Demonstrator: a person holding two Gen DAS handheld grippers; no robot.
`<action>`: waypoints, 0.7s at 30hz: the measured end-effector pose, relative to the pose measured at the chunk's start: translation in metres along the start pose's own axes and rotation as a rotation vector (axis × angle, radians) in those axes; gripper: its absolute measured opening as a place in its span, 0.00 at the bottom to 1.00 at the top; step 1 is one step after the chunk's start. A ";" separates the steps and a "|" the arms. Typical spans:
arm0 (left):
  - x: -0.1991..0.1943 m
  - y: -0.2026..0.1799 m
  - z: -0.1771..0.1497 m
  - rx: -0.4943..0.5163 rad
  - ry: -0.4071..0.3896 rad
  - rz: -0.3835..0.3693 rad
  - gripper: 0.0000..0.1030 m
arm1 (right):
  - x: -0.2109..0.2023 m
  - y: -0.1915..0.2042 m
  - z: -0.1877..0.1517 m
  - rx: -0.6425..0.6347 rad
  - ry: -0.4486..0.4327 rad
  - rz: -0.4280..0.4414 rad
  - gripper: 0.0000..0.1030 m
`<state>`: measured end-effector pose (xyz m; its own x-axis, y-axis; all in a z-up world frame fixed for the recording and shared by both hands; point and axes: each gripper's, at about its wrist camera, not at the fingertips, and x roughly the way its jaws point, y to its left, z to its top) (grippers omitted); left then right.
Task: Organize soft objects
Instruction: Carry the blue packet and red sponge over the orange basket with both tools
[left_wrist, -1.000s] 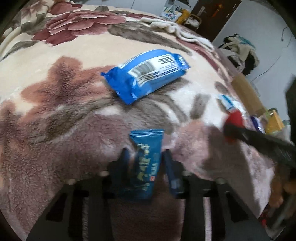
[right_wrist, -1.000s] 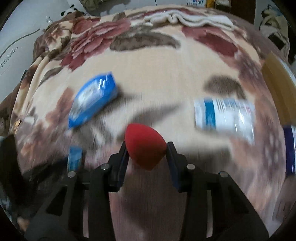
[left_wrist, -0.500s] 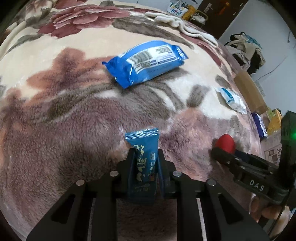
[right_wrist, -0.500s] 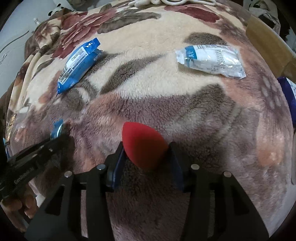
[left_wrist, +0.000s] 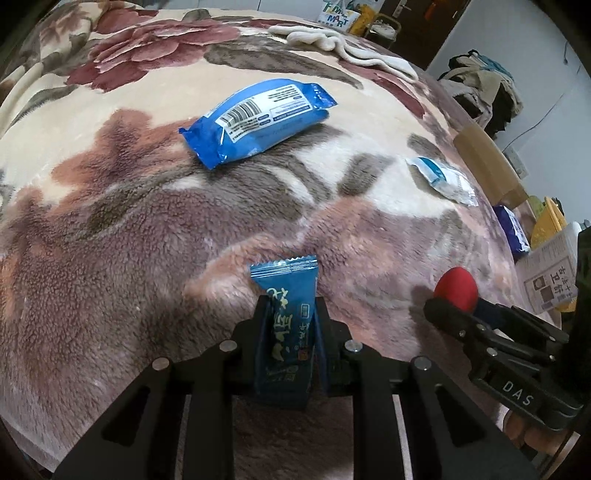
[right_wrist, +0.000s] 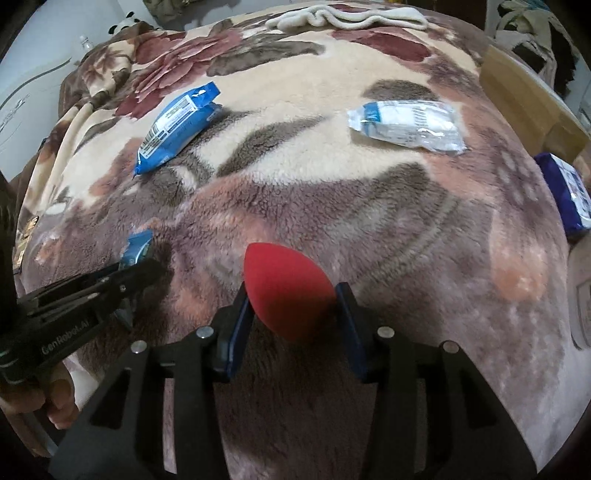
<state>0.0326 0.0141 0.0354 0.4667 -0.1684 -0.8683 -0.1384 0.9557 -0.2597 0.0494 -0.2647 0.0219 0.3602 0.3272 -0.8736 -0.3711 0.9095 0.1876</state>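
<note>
Left gripper (left_wrist: 289, 314) clamps a blue sachet (left_wrist: 286, 325); right gripper's (right_wrist: 291, 299) jaws are closing on a red sponge (right_wrist: 286, 288), both over the floral blanket's (right_wrist: 295, 206) near edge. Blue pack (left_wrist: 256, 118) and clear packet (right_wrist: 406, 125) lie mid-blanket, well apart.

A cardboard box (right_wrist: 524, 99) sits beside the floral blanket (left_wrist: 110, 221).

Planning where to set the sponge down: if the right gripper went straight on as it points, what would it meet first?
Probably bare blanket just beyond the red sponge; no packet lies in that line.
</note>
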 end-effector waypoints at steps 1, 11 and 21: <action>-0.002 -0.001 -0.001 0.000 -0.001 0.001 0.20 | -0.003 -0.001 -0.001 0.005 -0.003 -0.003 0.43; -0.028 -0.031 -0.004 0.053 -0.033 -0.025 0.20 | -0.043 -0.020 -0.019 0.043 -0.058 -0.024 0.43; -0.040 -0.089 -0.006 0.133 -0.039 -0.081 0.20 | -0.078 -0.047 -0.029 0.085 -0.103 -0.061 0.43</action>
<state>0.0205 -0.0657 0.0910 0.5059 -0.2396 -0.8286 0.0174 0.9633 -0.2679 0.0137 -0.3407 0.0681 0.4676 0.2916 -0.8344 -0.2738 0.9454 0.1770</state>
